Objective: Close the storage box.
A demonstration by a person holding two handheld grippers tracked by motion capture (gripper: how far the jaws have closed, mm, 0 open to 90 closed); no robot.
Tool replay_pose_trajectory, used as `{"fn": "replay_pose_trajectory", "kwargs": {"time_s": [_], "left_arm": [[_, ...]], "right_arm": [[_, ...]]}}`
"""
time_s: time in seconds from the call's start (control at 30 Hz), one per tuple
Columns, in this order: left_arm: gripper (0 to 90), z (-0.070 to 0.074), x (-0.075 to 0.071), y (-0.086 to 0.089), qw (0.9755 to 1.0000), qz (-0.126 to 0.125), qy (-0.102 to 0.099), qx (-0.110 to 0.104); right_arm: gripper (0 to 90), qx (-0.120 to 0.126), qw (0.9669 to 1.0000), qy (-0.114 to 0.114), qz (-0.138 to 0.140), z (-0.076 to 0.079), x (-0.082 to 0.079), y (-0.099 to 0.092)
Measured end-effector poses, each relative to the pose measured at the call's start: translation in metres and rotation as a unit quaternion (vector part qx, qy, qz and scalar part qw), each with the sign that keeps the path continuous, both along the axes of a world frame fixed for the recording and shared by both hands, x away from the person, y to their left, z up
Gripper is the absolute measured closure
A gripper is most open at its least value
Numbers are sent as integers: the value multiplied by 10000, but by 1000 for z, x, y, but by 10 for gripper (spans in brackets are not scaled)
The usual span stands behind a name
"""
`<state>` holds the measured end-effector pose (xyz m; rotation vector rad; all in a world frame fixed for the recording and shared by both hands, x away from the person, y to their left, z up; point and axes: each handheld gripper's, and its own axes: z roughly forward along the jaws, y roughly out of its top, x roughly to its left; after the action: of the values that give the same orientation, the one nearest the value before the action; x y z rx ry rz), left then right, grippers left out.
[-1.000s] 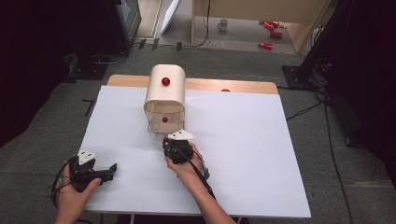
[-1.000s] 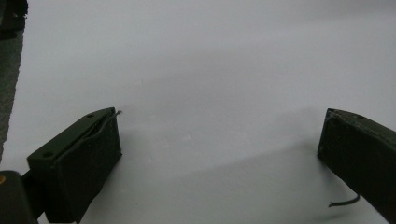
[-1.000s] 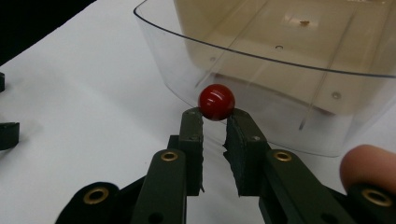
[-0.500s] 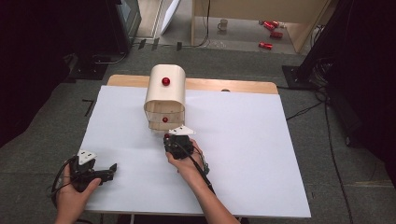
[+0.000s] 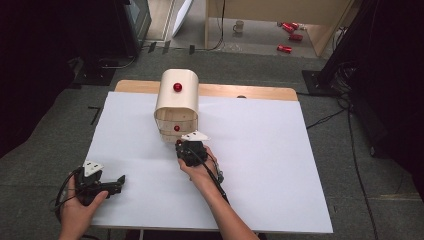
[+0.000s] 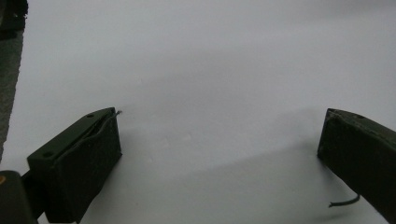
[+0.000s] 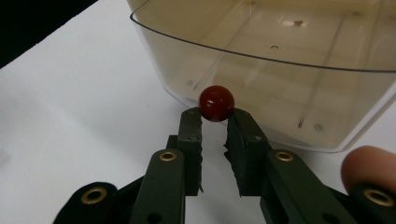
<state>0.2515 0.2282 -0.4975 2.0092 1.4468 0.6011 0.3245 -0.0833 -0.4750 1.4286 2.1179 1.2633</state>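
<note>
Right gripper view: round glossy red knob (image 7: 216,102) on translucent drawer (image 7: 289,88).

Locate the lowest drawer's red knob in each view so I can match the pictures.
High view: the red knob sits just below the cabinet's front, at the tip of the right gripper.
Left gripper view: not in it.
Right gripper view: upper centre, pinched between the jaw tips.
Shared landmark: the white table cover.
</note>
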Motion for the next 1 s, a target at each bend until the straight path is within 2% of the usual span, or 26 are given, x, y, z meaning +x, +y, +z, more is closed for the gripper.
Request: {"fn": "replay_pose_trajectory", "kwargs": {"time_s": [0.23,0.47,0.63,0.67,0.73,0.83,0.93,1.0], "left_arm": [[0,0,0,0,10000,-1,0,0],[0,0,0,0,10000,-2,1,-1],[0,0,0,0,10000,0,0,1],[0,0,0,0,10000,0,1,1],[0,0,0,0,10000,0,0,1],[0,0,0,0,10000,0,0,1],[0,0,0,0,10000,0,1,2],[0,0,0,0,10000,0,2,1]], "right_arm": [[753,1,10000,-18,51,0,0,-1],[606,157,9992,-72,354,5,-4,-9],[410,81,9987,-110,492,10,-10,-17],[351,13,9987,-147,484,10,-12,-19],[174,-175,9985,-215,482,12,-16,-22],[25,-359,9980,-153,489,12,-19,-30],[0,-383,9980,-125,480,12,-22,-43],[0,-447,9982,-132,368,12,-24,-51]]}}
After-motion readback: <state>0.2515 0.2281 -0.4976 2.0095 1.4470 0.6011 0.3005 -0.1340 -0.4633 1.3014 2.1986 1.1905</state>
